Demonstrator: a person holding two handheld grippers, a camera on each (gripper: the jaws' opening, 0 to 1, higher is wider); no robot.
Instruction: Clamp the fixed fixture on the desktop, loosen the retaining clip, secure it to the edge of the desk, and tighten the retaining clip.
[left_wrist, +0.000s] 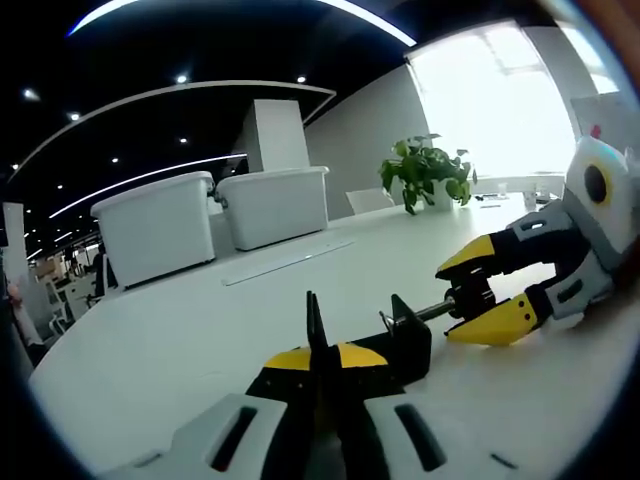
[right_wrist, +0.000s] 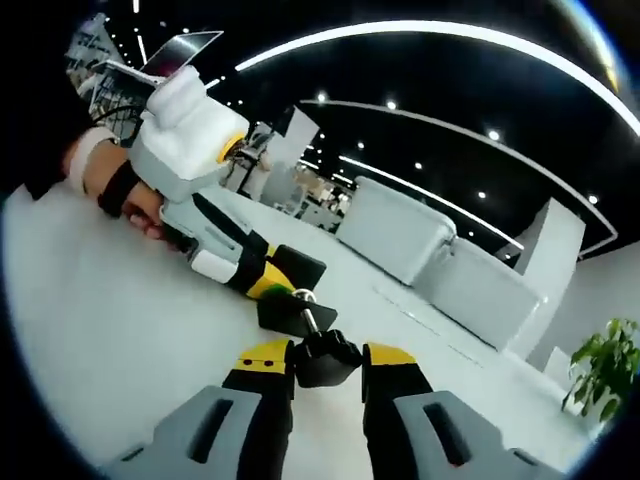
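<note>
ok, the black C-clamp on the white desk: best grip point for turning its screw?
Take the black knob at the end of the black C-clamp's threaded rod, coming in along the rod's axis. It sticks out clear of the frame, and the right gripper already pinches it while the left gripper steadies the frame.

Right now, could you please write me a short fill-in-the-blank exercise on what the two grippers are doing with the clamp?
1. The left gripper is shut on the clamp's black ____.
2. The right gripper grips the knob at the end of the clamp's ____.
3. The clamp rests on a ____ table.
4. Beyond the clamp stand two white ____.

Missing words: frame; screw; white; bins
</note>
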